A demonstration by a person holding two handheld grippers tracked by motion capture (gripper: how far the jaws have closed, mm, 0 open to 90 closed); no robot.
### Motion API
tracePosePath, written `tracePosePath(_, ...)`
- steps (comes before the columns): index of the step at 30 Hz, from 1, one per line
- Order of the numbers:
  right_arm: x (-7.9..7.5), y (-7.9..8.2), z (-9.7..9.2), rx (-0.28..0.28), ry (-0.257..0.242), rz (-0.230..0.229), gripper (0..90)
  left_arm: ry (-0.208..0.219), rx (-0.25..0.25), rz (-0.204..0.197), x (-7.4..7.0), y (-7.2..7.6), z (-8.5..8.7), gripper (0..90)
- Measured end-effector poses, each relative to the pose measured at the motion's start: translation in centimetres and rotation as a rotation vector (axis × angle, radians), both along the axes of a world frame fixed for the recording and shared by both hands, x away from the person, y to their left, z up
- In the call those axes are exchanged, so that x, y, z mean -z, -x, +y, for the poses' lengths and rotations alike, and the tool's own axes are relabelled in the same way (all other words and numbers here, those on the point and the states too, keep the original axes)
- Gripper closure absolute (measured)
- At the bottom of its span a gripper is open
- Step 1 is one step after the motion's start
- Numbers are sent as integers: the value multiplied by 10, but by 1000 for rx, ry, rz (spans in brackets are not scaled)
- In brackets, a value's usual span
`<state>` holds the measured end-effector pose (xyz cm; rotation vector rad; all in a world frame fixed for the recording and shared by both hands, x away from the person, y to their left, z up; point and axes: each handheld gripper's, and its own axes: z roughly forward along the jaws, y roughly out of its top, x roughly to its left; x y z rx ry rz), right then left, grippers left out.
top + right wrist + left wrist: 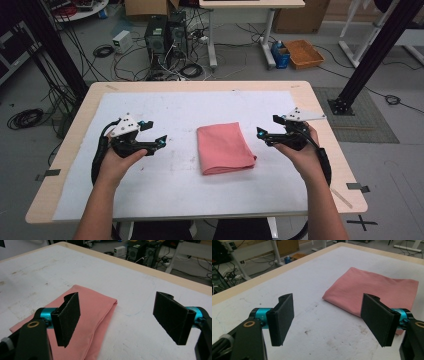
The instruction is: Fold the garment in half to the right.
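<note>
Here, in the high view, a folded pink cloth square (pixel 225 148) lies flat near the middle of the light wooden table (pixel 320 107), on a stained white paper sheet (pixel 150 195) that covers most of the top. The left claw (pixel 155 133) hangs just left of the cloth and the right claw (pixel 263 131) just right of it, both apart from the fabric, each held in a bare hand coming in over the near edge. Beyond the far edge the grey floor carries tangled black cables (pixel 180 67), two dark computer towers (pixel 165 32), an orange tray (pixel 303 53) and black frame posts.

In the left gripper view, the left claw stands wide open with nothing between its black pads (pixel 283 317); the cloth lies ahead and to the right, its near corner passing behind the right-hand pad. The paper shows brown smudges, and the table's far edge runs across the top.

In the right gripper view, the right claw is likewise open and empty, with the cloth under and behind its left-hand pad (pixel 68 317), its folded edge towards the bare paper.

The risk, I judge: a claw coming down flat may pinch only the top layer, so the fold opens unevenly, or it may catch the paper sheet and drag it along with the cloth.
</note>
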<state>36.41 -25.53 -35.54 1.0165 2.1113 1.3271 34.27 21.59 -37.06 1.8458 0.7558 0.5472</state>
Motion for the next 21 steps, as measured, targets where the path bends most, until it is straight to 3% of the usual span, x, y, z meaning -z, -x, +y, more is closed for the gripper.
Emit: tracePosePath(21,0,-6,-2,15,-5,7,220,-15,-4,13,3,-1,-1,272)
